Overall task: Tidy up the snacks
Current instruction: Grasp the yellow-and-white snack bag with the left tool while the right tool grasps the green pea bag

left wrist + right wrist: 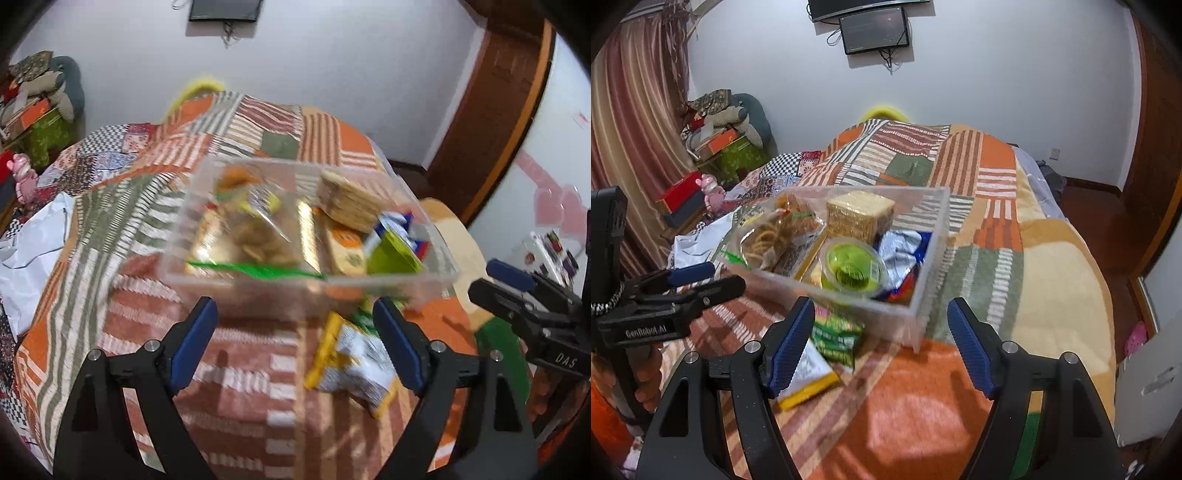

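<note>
Right wrist view: the right gripper (pixel 877 343) is spread and holds nothing, like the left gripper (pixel 295 343). Just ahead, beside its left finger, lie two loose packets (pixel 827 343) (one green, one yellow-edged); beyond, the clear box (pixel 925 258). Close low on one packet only.

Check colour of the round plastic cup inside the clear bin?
Round plastic cup: translucent yellow-green, clear lid. Right wrist view shows it best.
</note>
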Tool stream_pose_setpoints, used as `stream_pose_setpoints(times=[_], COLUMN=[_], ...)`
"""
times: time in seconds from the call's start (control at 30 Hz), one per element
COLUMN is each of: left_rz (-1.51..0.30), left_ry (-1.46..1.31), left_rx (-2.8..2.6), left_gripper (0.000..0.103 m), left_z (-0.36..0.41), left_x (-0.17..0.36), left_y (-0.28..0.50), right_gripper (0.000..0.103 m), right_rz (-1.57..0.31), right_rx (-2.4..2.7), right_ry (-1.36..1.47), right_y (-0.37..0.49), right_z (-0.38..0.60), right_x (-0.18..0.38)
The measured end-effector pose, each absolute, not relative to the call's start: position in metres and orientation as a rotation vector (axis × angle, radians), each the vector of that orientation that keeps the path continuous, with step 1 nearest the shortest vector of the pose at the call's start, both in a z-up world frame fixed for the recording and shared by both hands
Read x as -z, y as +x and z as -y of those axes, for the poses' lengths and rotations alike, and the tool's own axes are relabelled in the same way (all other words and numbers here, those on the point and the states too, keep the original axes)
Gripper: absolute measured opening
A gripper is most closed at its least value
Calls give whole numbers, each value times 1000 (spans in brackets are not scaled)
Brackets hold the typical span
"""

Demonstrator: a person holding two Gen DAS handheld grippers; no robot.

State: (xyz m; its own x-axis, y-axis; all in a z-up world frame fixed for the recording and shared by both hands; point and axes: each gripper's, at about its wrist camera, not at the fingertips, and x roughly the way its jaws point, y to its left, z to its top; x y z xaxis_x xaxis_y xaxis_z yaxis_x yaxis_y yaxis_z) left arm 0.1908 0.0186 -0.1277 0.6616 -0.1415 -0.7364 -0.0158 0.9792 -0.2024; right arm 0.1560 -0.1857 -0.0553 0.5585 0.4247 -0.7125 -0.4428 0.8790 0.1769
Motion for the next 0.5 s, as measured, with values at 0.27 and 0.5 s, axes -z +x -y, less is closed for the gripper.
stream_pose_setpoints(times=[0.27, 0.5], left_rz=[-979, -1044], left_ry=[-180, -143], left_rx=[161, 164], left_gripper=[88, 88], left_z=[26, 49], left_x=[166, 196], left_y=[196, 202], right_gripper=[72, 72], right_rz=[-873, -906], right_rx=[-493, -480], right_ry=[-1, 31], right_y=[148, 147], right_z=[200, 212], right_x=[66, 76])
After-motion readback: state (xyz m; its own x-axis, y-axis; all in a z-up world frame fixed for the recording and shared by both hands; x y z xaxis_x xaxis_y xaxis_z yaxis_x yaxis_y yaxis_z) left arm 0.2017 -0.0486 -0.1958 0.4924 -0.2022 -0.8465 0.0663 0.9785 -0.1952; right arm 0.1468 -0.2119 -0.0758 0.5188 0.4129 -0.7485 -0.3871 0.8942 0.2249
